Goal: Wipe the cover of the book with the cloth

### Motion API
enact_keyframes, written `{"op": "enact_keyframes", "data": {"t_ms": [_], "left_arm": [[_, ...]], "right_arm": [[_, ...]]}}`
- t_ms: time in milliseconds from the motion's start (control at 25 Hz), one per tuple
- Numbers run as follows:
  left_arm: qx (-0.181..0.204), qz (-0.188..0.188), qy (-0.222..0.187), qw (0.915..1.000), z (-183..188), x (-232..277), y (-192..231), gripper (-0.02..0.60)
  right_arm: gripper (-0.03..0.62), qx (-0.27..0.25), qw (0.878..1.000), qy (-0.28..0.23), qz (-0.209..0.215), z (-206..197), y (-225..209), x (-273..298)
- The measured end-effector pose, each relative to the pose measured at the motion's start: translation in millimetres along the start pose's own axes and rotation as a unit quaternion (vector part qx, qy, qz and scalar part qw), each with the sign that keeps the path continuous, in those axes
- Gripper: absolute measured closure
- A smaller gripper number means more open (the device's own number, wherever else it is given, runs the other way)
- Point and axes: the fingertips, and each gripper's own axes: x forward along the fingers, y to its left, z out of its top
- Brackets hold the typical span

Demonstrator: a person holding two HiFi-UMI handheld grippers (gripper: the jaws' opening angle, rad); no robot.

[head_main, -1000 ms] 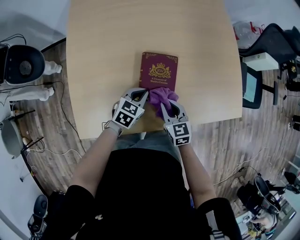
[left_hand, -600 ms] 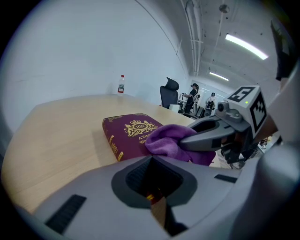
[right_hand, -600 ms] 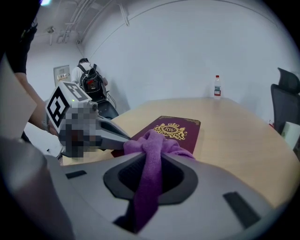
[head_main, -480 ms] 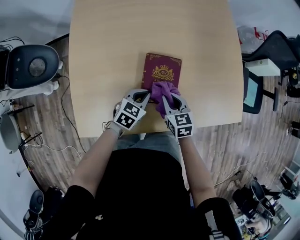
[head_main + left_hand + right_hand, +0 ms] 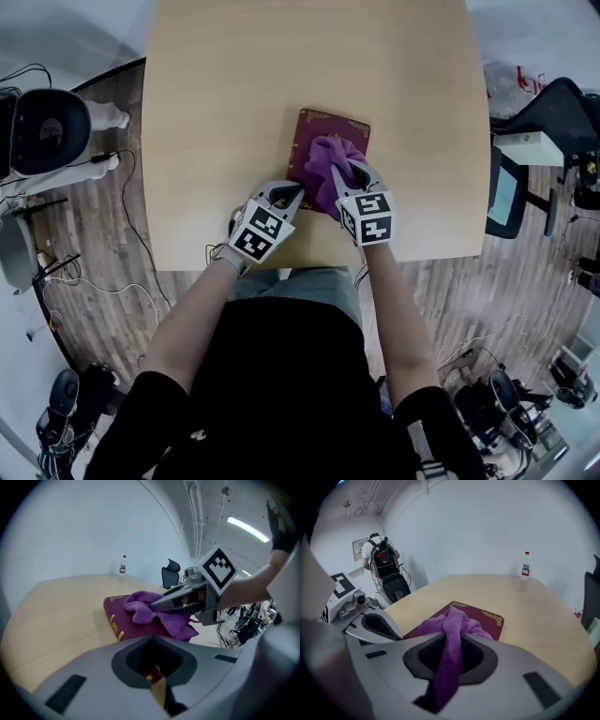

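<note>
A maroon book (image 5: 323, 124) with gold print lies flat on the wooden table (image 5: 234, 94), close to its near edge. A purple cloth (image 5: 328, 161) is bunched on the cover's middle and hides the emblem. My right gripper (image 5: 348, 174) is shut on the cloth (image 5: 452, 625), which trails back between its jaws onto the book (image 5: 487, 618). My left gripper (image 5: 294, 190) sits at the book's near left corner, shut on that corner (image 5: 157, 677). The left gripper view shows the spine (image 5: 115, 620), the cloth (image 5: 145, 606) and the right gripper (image 5: 187, 599) above it.
A small bottle (image 5: 526, 565) stands at the table's far edge. A dark office chair (image 5: 553, 94) and a white box sit right of the table. A black and white machine (image 5: 42, 127) and loose cables are on the floor to the left.
My right gripper has pushed the cloth away from me along the cover, from the book's near edge to its middle, covering the gold emblem. The left gripper has stayed at the near left corner.
</note>
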Motion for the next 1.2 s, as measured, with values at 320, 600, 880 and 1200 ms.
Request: {"op": "enact_keyframes", "data": {"t_ms": [320, 600, 880, 1200], "left_arm": [[-0.009, 0.009, -0.009, 0.9999, 2.0, -0.8, 1.5, 0.563], [-0.015, 0.013, -0.010, 0.9997, 3.9, -2.1, 1.7, 0.561], [-0.061, 0.014, -0.011, 0.9980, 1.6, -5.3, -0.7, 0.561], [-0.073, -0.056, 0.021, 0.9956, -33.3, -20.0, -55.8, 0.561]], "right_arm": [[0.516, -0.020, 1.000, 0.010, 0.008, 32.6, -16.6, 30.2], [0.516, -0.025, 0.999, 0.020, 0.026, 58.7, -25.0, 53.6], [0.516, -0.050, 0.999, 0.009, 0.018, 72.1, -25.3, 65.0], [0.516, -0.053, 0.998, 0.006, 0.023, 72.3, -21.7, 64.7]]}}
